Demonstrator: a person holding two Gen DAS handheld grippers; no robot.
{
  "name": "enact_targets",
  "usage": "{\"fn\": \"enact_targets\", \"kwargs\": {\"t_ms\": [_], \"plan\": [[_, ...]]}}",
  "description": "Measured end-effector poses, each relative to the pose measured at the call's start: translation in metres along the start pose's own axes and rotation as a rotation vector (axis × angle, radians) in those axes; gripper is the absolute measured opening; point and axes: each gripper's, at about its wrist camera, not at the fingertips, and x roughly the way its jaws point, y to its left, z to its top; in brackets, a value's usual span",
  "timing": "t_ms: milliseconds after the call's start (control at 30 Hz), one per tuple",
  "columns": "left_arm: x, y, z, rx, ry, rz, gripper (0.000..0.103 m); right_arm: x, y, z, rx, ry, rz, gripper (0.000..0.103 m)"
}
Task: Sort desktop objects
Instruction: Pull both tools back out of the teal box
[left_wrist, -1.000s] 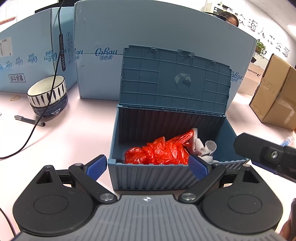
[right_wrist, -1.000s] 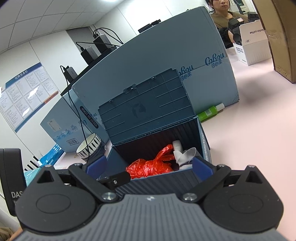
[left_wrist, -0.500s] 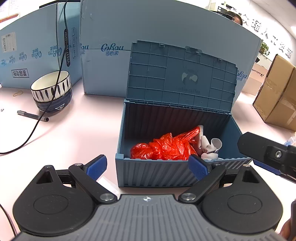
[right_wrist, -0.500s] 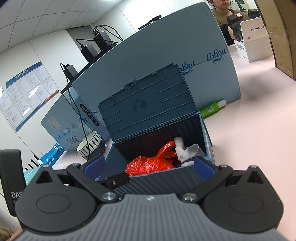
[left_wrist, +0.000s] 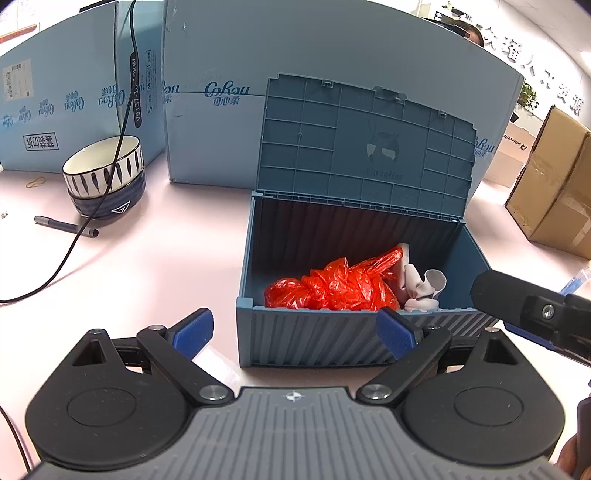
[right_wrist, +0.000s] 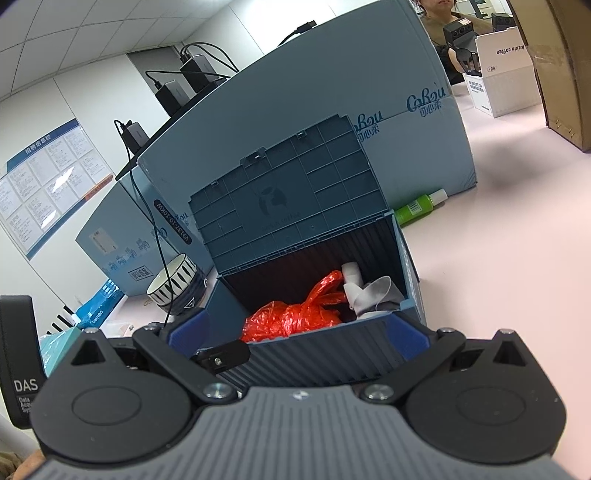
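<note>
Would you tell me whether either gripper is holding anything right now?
Neither: the left gripper and right gripper are both open and empty in front of the blue box.

Left wrist view: near, above storage box (left_wrist: 354, 332) front. Right wrist view: lower, tilted, from right. Both share box.

You saw a ribbed matt blue plastic storage box (left_wrist: 314, 339) holding a crinkled glossy red plastic bag (left_wrist: 332, 288) (beside curled white paper (left_wrist: 421, 284)), near a glazed ceramic striped bowl (left_wrist: 103, 166).
</note>
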Motion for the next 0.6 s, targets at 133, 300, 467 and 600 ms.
{"fn": "enact_targets", "kwargs": {"t_ms": [133,300,467,600], "plan": [[-0.001,-0.001,-0.002,0.007,0.002,-0.003,0.094,0.001,0.001,-0.002,-0.012,0.005,0.0,0.103],[-0.003,-0.005,-0.007,0.014,0.006,-0.01,0.094,0.0,0.003,-0.004,-0.035,0.01,-0.004,0.103],[-0.003,-0.01,-0.011,0.026,0.019,-0.01,0.094,0.0,0.001,-0.006,-0.029,0.012,-0.013,0.103],[-0.002,-0.011,-0.013,0.032,0.025,-0.002,0.094,-0.001,-0.002,-0.007,-0.021,0.012,-0.021,0.103]]}}
